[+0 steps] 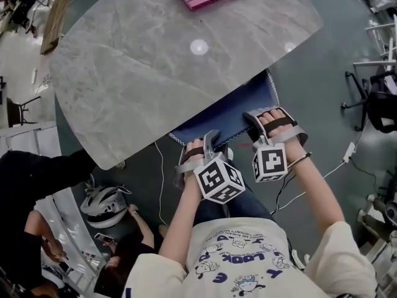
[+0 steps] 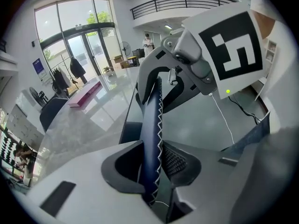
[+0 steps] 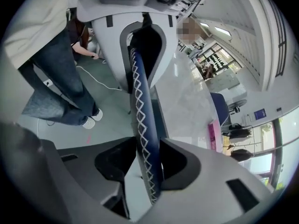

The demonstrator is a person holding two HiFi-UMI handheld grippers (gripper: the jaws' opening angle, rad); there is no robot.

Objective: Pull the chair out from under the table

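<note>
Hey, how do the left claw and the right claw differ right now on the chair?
The left claw holds the chair backrest near its left end, the right claw near its right end. In the head view the left claw sits nearer the person, the right claw farther forward. The left claw's marker cube shows corner-on, the right claw's more face-on. Both clamp the stitched top edge.

Bright daylight; glare on table [image 1: 198, 46]; fisheye edges.
</note>
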